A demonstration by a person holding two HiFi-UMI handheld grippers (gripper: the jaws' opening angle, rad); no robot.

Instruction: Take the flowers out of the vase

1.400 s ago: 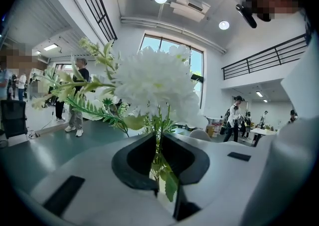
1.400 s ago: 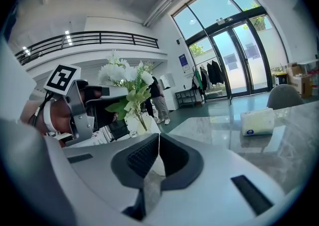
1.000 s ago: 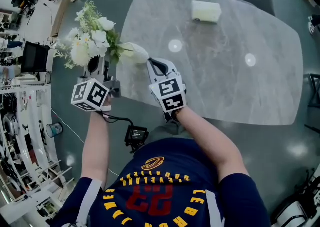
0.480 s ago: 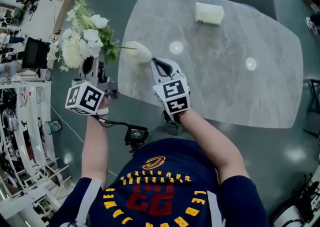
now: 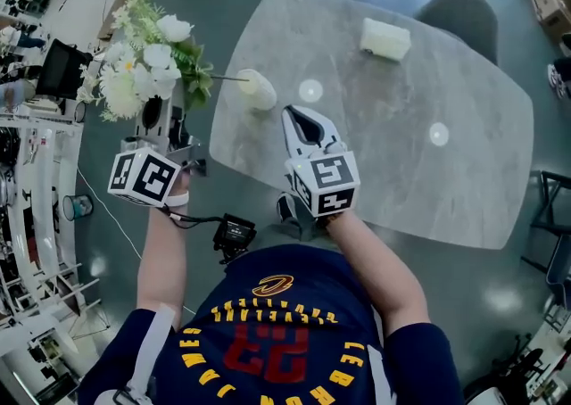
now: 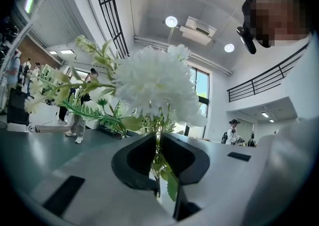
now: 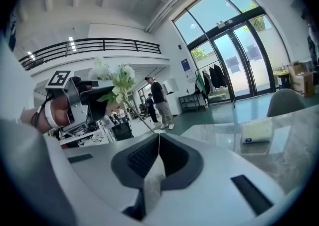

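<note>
A bunch of white flowers (image 5: 147, 64) with green leaves hangs off the table's left edge. My left gripper (image 5: 161, 115) is shut on their stems, and the blooms (image 6: 157, 83) fill the view above its jaws (image 6: 158, 140). A cream vase (image 5: 257, 89) lies near the table's left edge. My right gripper (image 5: 288, 112) is shut on it, so the vase shows as a pale wedge (image 7: 152, 180) between the jaws (image 7: 159, 138). One thin stem (image 5: 221, 78) still runs from the bunch to the vase's mouth. The right gripper view also shows the flowers (image 7: 117, 78) and the left gripper (image 7: 75, 98).
The grey marble table (image 5: 401, 153) carries a pale pack (image 5: 385, 38) at its far side. A dark chair (image 5: 459, 11) stands behind it. Racks and equipment (image 5: 36, 216) line the left. A small device (image 5: 234, 232) hangs on a cable by my waist. People stand in the background.
The flowers have drawn up and left away from the vase, baring a thin stem between them. The right gripper and the vase have shifted slightly right.
</note>
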